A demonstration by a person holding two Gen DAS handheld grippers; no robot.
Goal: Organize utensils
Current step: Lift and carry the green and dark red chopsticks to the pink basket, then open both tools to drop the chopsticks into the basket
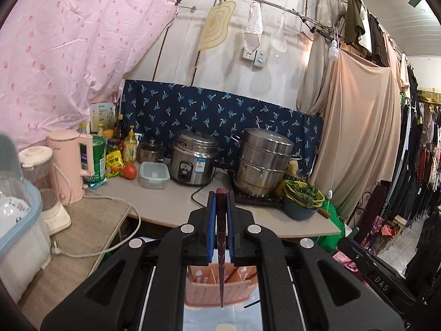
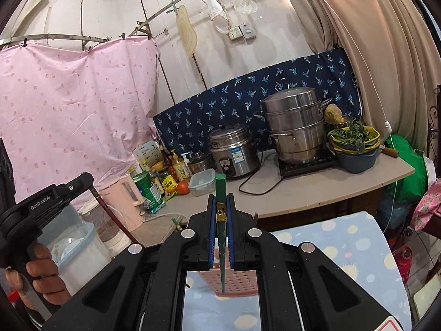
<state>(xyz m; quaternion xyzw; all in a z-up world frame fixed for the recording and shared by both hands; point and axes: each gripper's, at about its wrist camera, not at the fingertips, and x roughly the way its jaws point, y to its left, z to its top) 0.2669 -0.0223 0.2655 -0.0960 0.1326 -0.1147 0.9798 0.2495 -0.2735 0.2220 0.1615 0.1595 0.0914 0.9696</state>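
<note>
Cluttered kitchen desk [image 1: 171, 209] runs behind, with a rice cooker [image 1: 193, 160] and steamer pot [image 1: 264, 162] at 12 o'clock. Left claw [image 1: 220, 220] is clenched on a dark red chopstick [image 1: 221, 248], tip hanging over the pink holder [image 1: 209, 289] at 6 o'clock. Right claw [image 2: 220, 226] is clenched on a green chopstick [image 2: 222, 242], tip over the pink perforated basket [image 2: 239, 281] at 6 o'clock. Risk: each stick is pinched near its top, so it may pivot, miss its slot, or roll off onto the spotted cloth [image 2: 344, 248].
</note>
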